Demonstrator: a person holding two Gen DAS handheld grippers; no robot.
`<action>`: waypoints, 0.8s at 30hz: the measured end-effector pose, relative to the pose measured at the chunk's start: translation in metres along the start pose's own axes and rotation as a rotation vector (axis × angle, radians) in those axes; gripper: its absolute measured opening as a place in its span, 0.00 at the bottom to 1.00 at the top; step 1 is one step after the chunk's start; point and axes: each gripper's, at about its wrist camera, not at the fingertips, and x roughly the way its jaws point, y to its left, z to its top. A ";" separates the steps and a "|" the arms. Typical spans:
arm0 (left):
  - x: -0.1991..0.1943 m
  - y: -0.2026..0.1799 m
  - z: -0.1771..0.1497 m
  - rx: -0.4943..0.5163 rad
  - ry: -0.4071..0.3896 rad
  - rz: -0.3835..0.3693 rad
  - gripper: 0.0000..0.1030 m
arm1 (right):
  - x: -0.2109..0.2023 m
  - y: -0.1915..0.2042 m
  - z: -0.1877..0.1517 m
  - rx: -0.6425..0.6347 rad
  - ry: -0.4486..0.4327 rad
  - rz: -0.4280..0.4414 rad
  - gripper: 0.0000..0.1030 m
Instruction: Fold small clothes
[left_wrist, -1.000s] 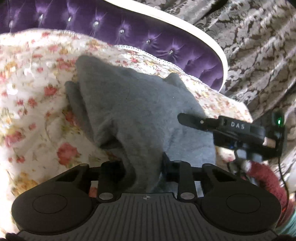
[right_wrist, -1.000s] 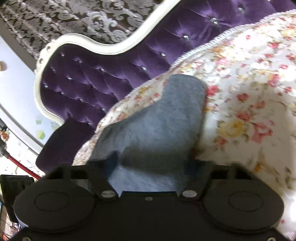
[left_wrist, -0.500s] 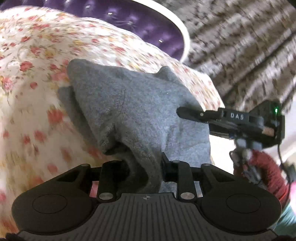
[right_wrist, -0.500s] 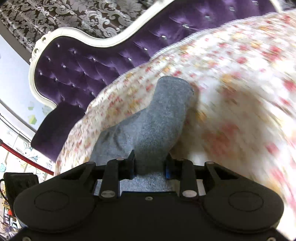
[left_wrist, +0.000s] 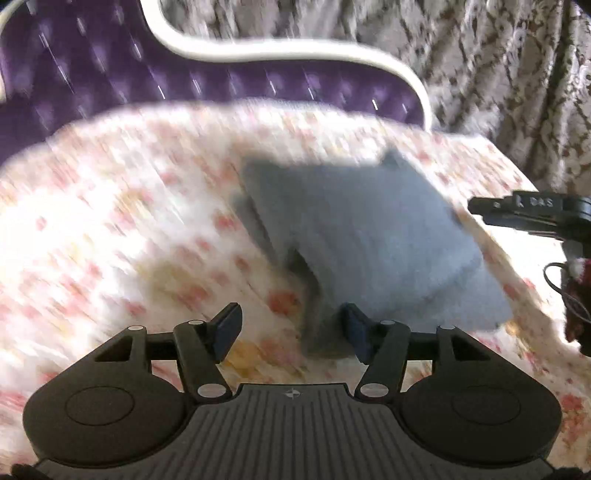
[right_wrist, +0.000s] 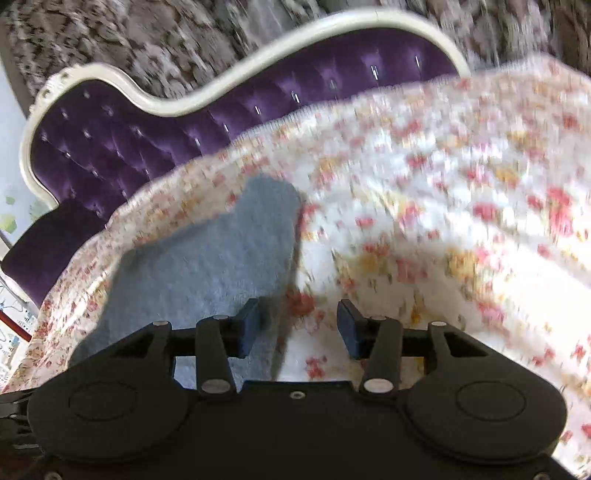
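Since a second ago, when both of my grippers were pinching the grey cloth, I am letting go: the jaws of my left gripper (left_wrist: 290, 330) have just been opening and are now standing well apart, and the jaws of my right gripper (right_wrist: 297, 326) have just been opening too. The grey garment (left_wrist: 369, 236) is now lying folded on the floral bedspread (left_wrist: 122, 229), no longer bunched up between my fingers as it was before. In the left wrist view one corner of the cloth is hanging down just inside the right-hand pad, but the pads are not pressing on it; whether it is brushing that pad I cannot tell through the blur. In the right wrist view the garment (right_wrist: 207, 258) is sitting to the left of the gap, its edge reaching the left-hand pad, while the gap itself is showing only the flowered cover (right_wrist: 461, 229). Both views are smearing with motion. My right gripper (left_wrist: 532, 216) is showing at the right edge of the left view, beside the far corner of the cloth and clear of it. Behind the bed the purple tufted headboard (right_wrist: 155, 125) with its white curved frame is standing against a patterned grey curtain (left_wrist: 498, 74).
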 end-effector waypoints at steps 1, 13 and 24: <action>-0.009 -0.001 0.004 0.014 -0.037 0.020 0.57 | -0.006 0.004 0.001 -0.024 -0.031 0.003 0.53; 0.059 -0.023 0.056 -0.020 -0.087 0.012 0.57 | 0.029 0.070 0.032 -0.252 -0.052 0.216 0.54; 0.102 -0.001 0.035 -0.112 0.043 0.060 0.89 | 0.087 0.027 0.029 -0.146 0.040 0.032 0.60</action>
